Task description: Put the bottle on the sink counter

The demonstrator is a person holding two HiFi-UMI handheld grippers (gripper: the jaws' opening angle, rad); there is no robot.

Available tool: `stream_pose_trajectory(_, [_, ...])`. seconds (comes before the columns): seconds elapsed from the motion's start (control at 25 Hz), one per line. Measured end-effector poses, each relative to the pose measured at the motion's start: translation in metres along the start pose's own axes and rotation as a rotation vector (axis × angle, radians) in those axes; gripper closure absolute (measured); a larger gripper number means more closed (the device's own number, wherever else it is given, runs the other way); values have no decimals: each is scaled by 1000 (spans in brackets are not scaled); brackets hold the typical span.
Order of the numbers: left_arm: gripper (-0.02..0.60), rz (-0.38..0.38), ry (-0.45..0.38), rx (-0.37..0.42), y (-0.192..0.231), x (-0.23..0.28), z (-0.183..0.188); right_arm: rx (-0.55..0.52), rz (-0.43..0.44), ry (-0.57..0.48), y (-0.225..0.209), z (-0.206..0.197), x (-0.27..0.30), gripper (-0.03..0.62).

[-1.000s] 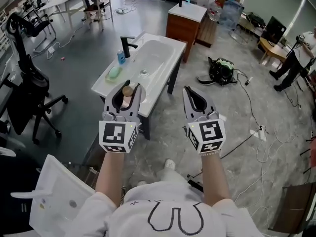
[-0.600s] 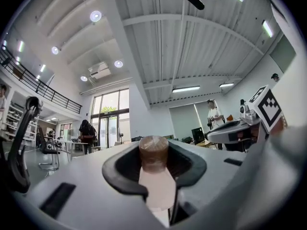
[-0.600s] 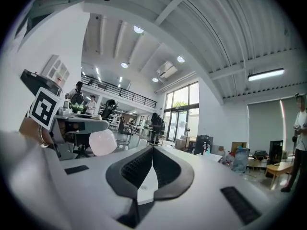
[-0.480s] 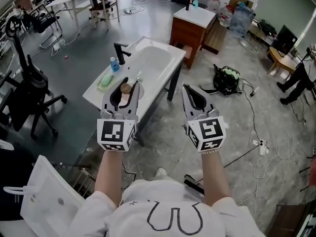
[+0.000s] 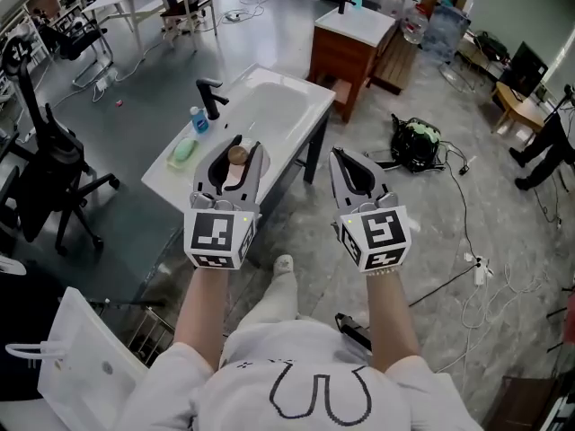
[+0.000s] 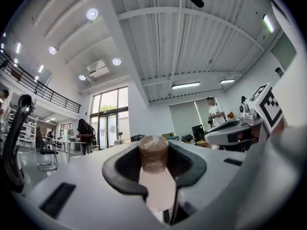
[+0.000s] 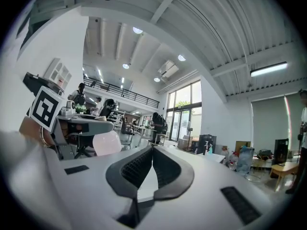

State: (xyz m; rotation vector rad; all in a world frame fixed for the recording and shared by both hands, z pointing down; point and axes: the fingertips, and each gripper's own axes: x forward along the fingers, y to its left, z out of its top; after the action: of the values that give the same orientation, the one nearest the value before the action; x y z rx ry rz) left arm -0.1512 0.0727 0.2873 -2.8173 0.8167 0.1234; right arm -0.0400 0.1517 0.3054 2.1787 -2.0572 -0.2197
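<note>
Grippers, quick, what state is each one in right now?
Left gripper: closed on the bottle.
Right gripper: closed, holding nothing.

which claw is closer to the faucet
Left. The left claw, shut on the bottle, hovers at the sink's near end, in line with the faucet; the right claw is off the sink's side, over the floor, farther away.

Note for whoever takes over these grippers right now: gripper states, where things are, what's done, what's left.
Left gripper: shut on the pale pink, brown-capped bottle, held in the air.
Right gripper: shut, empty.
White sink counter stands ahead, black faucet and a blue bottle on its left edge.
Done: bottle picked up.
Left: set it on the sink counter and let go.
</note>
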Motion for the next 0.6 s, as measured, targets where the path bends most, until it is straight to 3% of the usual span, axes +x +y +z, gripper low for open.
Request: stream_pose_trajectory(0.6, [456,27,17,-36,23,130,-40,-18,39,31,-82,-33,105,566])
